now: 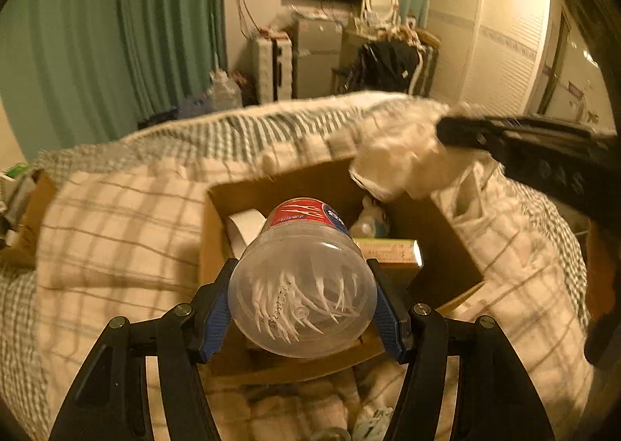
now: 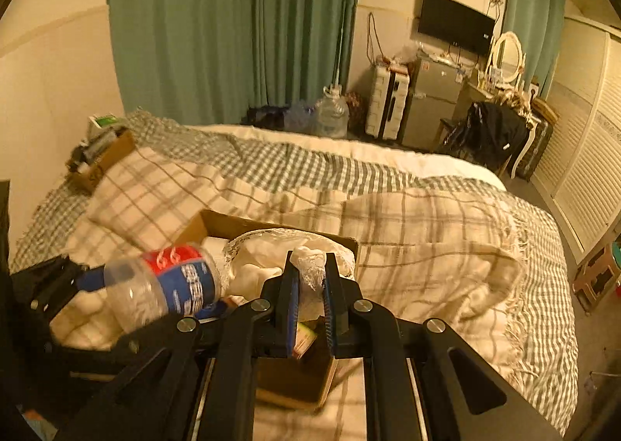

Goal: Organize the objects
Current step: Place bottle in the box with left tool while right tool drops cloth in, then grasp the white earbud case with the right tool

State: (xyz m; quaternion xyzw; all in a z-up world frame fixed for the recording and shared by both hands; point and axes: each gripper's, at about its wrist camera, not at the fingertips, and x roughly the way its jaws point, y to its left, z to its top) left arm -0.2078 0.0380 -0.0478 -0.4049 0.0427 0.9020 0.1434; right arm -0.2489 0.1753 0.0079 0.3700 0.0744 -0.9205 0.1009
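My left gripper (image 1: 302, 285) is shut on a clear plastic bottle (image 1: 302, 274) with a red and blue label, held on its side over an open cardboard box (image 1: 446, 254) on the bed. The bottle also shows in the right wrist view (image 2: 163, 285). My right gripper (image 2: 310, 278) is shut on a white lace cloth (image 2: 271, 250) that hangs over the box (image 2: 217, 223). In the left wrist view the right gripper (image 1: 450, 130) holds the cloth (image 1: 399, 157) above the box's far right corner.
The box holds a green carton (image 1: 392, 250), a small plush toy (image 1: 368, 217) and white paper (image 1: 242, 225). A plaid blanket (image 2: 427, 231) covers the bed. A second cardboard box (image 2: 101, 161) with items sits at the bed's far left.
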